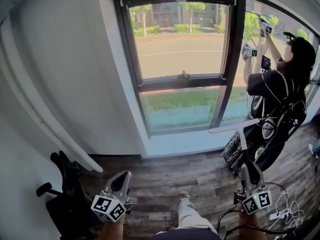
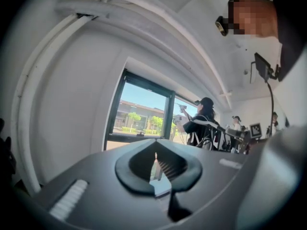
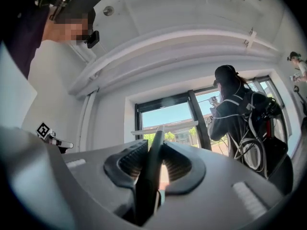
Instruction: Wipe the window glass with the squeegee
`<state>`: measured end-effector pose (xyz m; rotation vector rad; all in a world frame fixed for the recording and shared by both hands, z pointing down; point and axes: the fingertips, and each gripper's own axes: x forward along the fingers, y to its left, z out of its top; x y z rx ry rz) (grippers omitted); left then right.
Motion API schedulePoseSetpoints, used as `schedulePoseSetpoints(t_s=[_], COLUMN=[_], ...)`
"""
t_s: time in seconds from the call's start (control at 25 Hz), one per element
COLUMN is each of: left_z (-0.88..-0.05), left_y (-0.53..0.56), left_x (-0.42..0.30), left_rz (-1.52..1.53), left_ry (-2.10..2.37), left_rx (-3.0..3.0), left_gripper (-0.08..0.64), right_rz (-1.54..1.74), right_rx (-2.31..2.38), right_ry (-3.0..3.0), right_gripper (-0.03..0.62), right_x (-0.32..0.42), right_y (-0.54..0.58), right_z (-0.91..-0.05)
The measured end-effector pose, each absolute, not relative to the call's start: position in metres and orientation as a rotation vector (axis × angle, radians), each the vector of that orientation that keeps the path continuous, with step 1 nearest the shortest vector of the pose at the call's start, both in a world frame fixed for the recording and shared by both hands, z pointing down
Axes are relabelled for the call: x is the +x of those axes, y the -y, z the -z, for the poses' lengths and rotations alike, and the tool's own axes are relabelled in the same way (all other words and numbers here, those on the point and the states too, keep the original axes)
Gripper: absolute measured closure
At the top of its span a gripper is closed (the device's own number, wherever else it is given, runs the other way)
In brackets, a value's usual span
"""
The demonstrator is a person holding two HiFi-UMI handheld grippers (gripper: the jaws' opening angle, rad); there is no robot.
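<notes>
The window glass sits in a black frame straight ahead, with a lower pane beneath it. My right gripper is low at the right, shut on the squeegee's dark handle. The squeegee points up toward the window, its pale crossbar held short of the lower pane. In the right gripper view the handle runs between the pads of the gripper, with the glass beyond. My left gripper hangs low at the left, shut and holding nothing. Its jaws point at the window.
Another person stands at the right-hand pane with raised grippers and a backpack rig. A black office chair is at the lower left. Cables and a power strip lie on the wood floor at the right. A white pipe runs along the left wall.
</notes>
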<state>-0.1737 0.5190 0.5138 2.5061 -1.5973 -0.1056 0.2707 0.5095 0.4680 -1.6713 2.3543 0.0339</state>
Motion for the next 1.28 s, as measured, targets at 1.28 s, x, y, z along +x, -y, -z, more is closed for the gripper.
schedulePoseSetpoints(t_s=[1.28], left_z=[-0.476], left_y=[-0.209], left_x=[-0.128], left_rz=[0.010], left_ry=[1.698], left_rx=[2.479], left_gripper=[0.555], right_rz=[0.002], right_rx=[-1.600], right_ry=[-2.334], right_gripper=[0.488], right_x=[0.320], right_y=[-0.164], right_z=[-0.457])
